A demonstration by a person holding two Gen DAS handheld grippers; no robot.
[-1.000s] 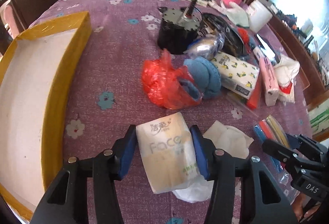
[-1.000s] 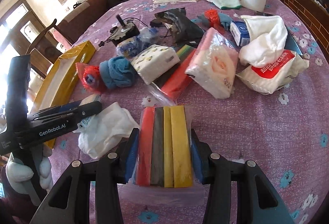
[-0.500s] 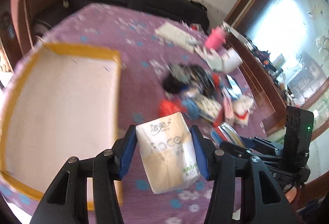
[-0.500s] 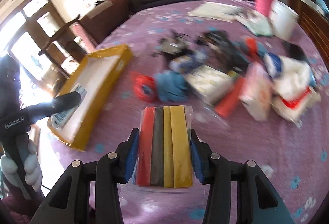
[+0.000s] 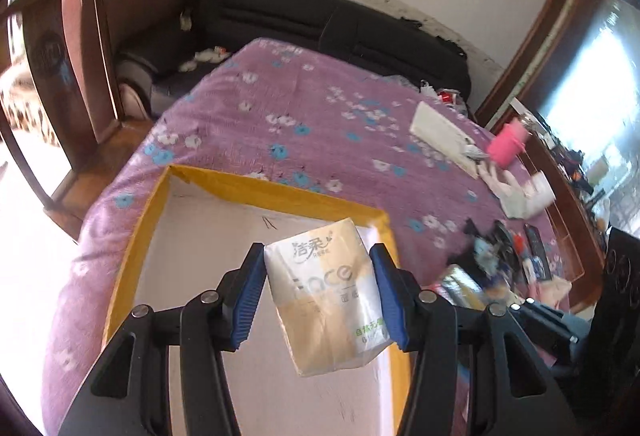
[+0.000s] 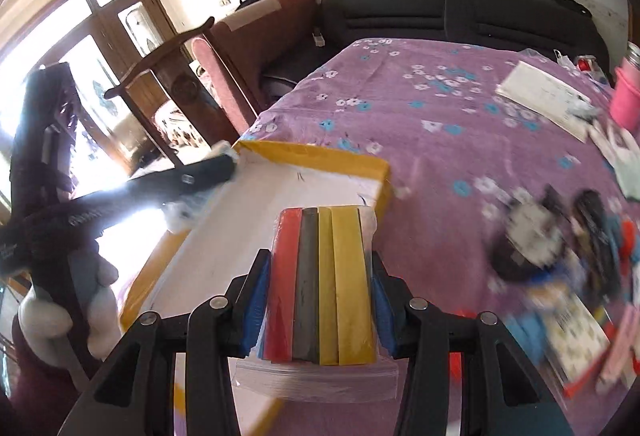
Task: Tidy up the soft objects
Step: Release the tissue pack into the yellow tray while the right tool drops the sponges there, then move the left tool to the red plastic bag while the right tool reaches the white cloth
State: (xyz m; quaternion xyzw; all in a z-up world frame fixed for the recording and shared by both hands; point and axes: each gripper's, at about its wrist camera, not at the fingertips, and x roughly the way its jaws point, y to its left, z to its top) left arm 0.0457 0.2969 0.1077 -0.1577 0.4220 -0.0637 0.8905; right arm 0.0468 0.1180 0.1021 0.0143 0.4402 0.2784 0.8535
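The left gripper [image 5: 318,294] is clamping a cream plastic-wrapped tissue pack [image 5: 326,296] and the right gripper [image 6: 318,306] a clear bag of red, grey and yellow cloths [image 6: 322,286], both hanging over the shallow yellow-rimmed cardboard box [image 5: 276,193] sitting on the purple flowered tablecloth [image 5: 320,123].

I see my right gripper [image 6: 318,286] clamped on a clear bag of coloured cloths [image 6: 320,288], above the yellow-walled box [image 6: 320,159]. My left gripper [image 6: 188,179] reaches over the box's far-left corner, a white-gloved hand [image 6: 64,316] holding it.
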